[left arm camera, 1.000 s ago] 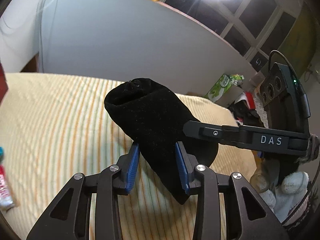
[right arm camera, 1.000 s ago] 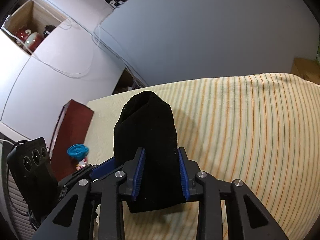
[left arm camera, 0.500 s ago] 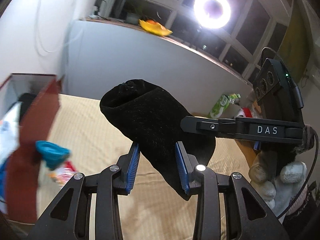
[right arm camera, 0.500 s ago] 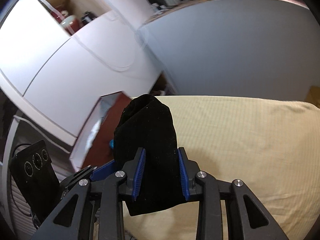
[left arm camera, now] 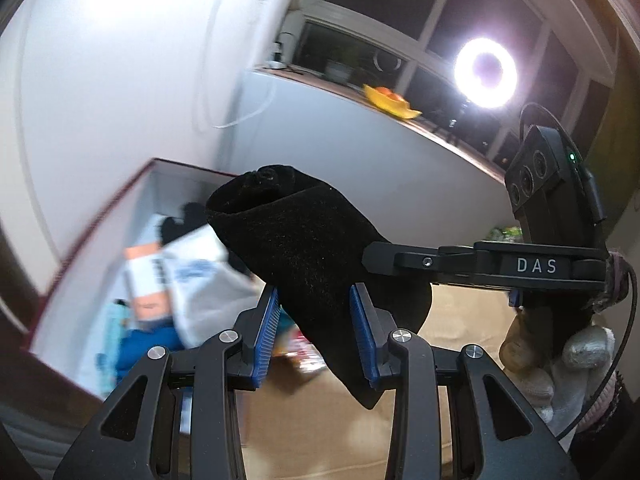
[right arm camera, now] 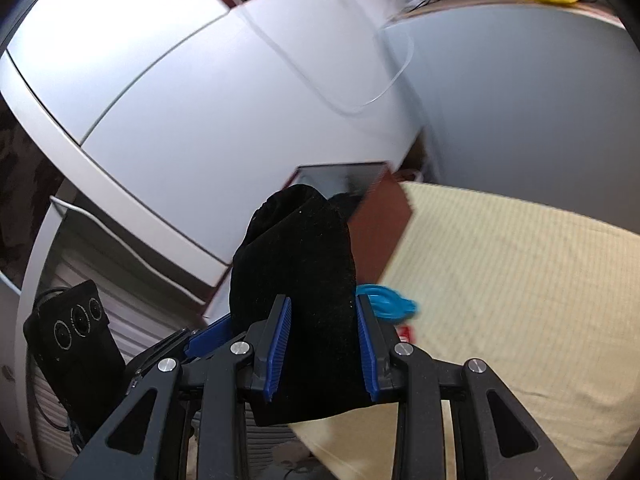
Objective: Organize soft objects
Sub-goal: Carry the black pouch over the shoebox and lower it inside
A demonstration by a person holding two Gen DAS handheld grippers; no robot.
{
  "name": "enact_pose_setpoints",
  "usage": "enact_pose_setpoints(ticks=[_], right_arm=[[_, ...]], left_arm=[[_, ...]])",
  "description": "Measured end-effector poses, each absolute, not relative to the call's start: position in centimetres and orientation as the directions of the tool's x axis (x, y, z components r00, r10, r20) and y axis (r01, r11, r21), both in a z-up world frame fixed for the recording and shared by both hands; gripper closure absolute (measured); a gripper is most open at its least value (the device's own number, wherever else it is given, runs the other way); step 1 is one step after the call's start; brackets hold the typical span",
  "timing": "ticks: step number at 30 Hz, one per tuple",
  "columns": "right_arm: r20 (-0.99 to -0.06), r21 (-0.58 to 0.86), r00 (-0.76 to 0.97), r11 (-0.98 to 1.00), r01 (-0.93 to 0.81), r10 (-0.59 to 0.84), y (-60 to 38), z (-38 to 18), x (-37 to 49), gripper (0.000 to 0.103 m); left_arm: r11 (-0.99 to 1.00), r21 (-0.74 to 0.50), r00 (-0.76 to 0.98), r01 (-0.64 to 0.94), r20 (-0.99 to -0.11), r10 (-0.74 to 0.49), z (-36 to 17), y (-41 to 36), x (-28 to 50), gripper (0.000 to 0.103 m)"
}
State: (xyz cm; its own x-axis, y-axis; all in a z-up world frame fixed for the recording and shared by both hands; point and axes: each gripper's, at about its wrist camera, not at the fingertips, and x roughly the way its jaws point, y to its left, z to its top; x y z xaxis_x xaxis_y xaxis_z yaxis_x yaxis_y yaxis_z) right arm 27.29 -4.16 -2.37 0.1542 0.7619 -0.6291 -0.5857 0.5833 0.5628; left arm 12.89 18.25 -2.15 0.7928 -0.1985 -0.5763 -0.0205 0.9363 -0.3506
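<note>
A black sock (left arm camera: pixel 312 248) is held in the air by both grippers. My left gripper (left arm camera: pixel 316 328) is shut on one part of it. My right gripper (right arm camera: pixel 322 340) is shut on another part of the sock (right arm camera: pixel 296 264); its arm shows in the left wrist view (left arm camera: pixel 480 266). A dark red box (left arm camera: pixel 120 208) with white inner walls lies below and left, holding several folded cloths and packets (left arm camera: pixel 188 276). It also shows in the right wrist view (right arm camera: pixel 376 224), beyond the sock.
A bed with a striped yellow cover (right arm camera: pixel 520 280) lies to the right. A blue item (right arm camera: pixel 386 304) lies on it beside the box. White wall panels (right arm camera: pixel 200 100) stand behind. A ring light (left arm camera: pixel 485 73) shines at the window.
Both grippers have swung left and upward with the sock, away from the bed. The red box has come into view below the sock.
</note>
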Motion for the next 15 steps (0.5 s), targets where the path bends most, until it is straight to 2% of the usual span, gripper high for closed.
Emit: enact_pose_setpoints(ticks=[15], right_arm=[[-0.693,0.529,0.077,0.578,-0.622,0.717,7.6,-5.1,25.8,0.074]], left_arm=[[0.942,-0.297,0.757,-0.155,-0.649,-0.080,-5.0,25.3,12.6,0.069]])
